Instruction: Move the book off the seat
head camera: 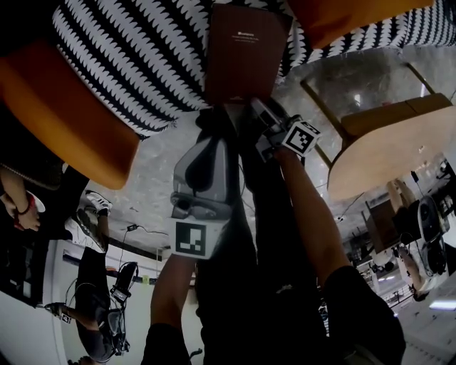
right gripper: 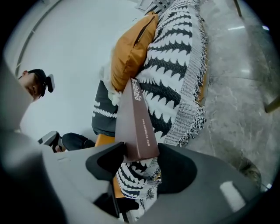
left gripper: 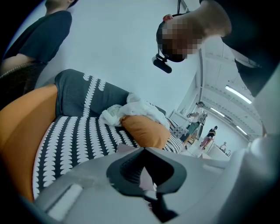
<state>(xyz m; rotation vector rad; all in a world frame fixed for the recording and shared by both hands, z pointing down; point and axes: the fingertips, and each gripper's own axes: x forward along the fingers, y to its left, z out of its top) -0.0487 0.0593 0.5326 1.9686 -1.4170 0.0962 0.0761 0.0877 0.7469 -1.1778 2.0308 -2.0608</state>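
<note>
A dark brown book (head camera: 246, 50) lies flat on the black-and-white patterned sofa seat (head camera: 142, 57), its near end at the seat's front edge. My right gripper (head camera: 246, 107) reaches in from the lower right to that near end. In the right gripper view the book (right gripper: 135, 122) runs away from me with its end wedged between the jaws, and the right gripper (right gripper: 140, 159) has both pads touching it. My left gripper (head camera: 214, 132) is held just below and left of the book, jaws together with nothing held. The left gripper (left gripper: 145, 151) points low across the seat.
An orange cushion (head camera: 64, 121) rests on the seat at left, another (head camera: 342, 18) at upper right. A white cloth (left gripper: 131, 109) lies beside a cushion (left gripper: 146, 131). A wooden side table (head camera: 385, 142) stands on the marble floor at right. A person (left gripper: 35, 35) sits at the sofa's far end.
</note>
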